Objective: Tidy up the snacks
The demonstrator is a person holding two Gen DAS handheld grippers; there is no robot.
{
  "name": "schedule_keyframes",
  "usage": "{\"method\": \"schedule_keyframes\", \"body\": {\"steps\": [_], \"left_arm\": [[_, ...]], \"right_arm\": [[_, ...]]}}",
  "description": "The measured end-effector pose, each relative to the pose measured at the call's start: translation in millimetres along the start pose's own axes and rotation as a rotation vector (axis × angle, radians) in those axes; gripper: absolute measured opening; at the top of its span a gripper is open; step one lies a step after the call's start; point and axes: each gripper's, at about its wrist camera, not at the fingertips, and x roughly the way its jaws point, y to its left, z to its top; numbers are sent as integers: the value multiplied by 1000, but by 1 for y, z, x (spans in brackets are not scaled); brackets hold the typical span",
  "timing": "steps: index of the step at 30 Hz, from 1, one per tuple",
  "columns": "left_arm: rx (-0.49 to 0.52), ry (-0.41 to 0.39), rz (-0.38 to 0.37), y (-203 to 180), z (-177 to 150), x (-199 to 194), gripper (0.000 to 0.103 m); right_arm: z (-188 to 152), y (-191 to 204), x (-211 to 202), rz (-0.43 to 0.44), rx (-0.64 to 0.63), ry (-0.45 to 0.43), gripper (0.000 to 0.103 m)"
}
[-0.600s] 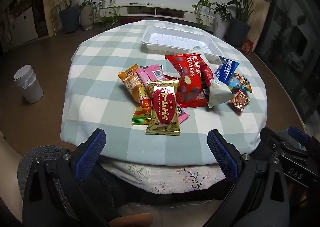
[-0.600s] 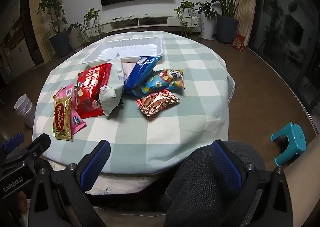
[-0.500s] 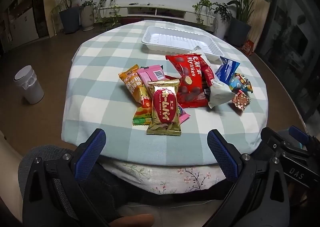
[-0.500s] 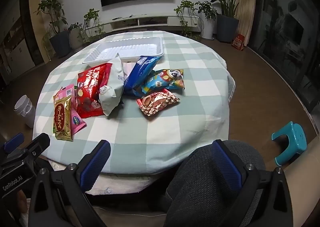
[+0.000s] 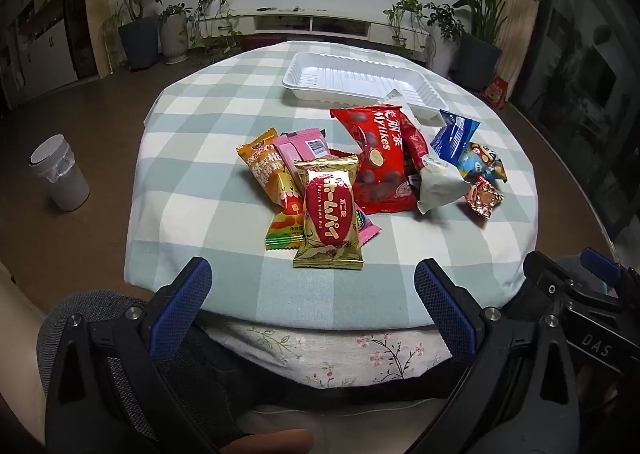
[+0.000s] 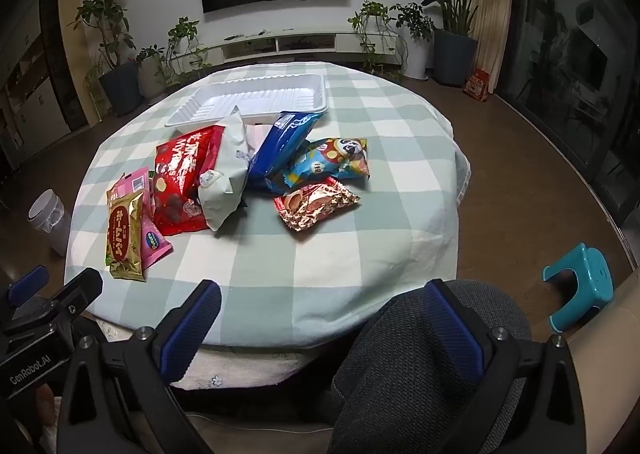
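Left wrist: left gripper [image 5: 312,290] fingers [image 5: 182,308] spread, low.

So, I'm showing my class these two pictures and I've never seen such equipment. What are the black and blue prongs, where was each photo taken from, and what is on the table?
There is no robot. A person holds a two-finger gripper in each hand, each with a fisheye camera looking along its fingers. One picture comes from the left gripper, the other from the right gripper. Both are open and hold nothing.

On the checked tablecloth lie snack packets: a gold Fujiya Home Pie packet, a red Mylikes bag, a white pouch, a blue bag and more. Behind them sits an empty white tray.
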Motion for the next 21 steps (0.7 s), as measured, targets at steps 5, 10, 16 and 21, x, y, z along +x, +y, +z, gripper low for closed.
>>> {"method": "schedule_keyframes", "body": {"steps": [5,10,16,21], "left_arm": [[1,-1,1,0,-1,1,103],[2,-1,1,0,-1,1,103],[3,-2,3,0,-2,1,103],[3,-1,4,0,-2,1,103]], "right_arm": [[0,0,0,-2,0,0,103],[0,0,0,-1,0,-1,103],[-1,0,1,-1,-1,-2,103],[-1,0,1,-1,0,0,103]]}}
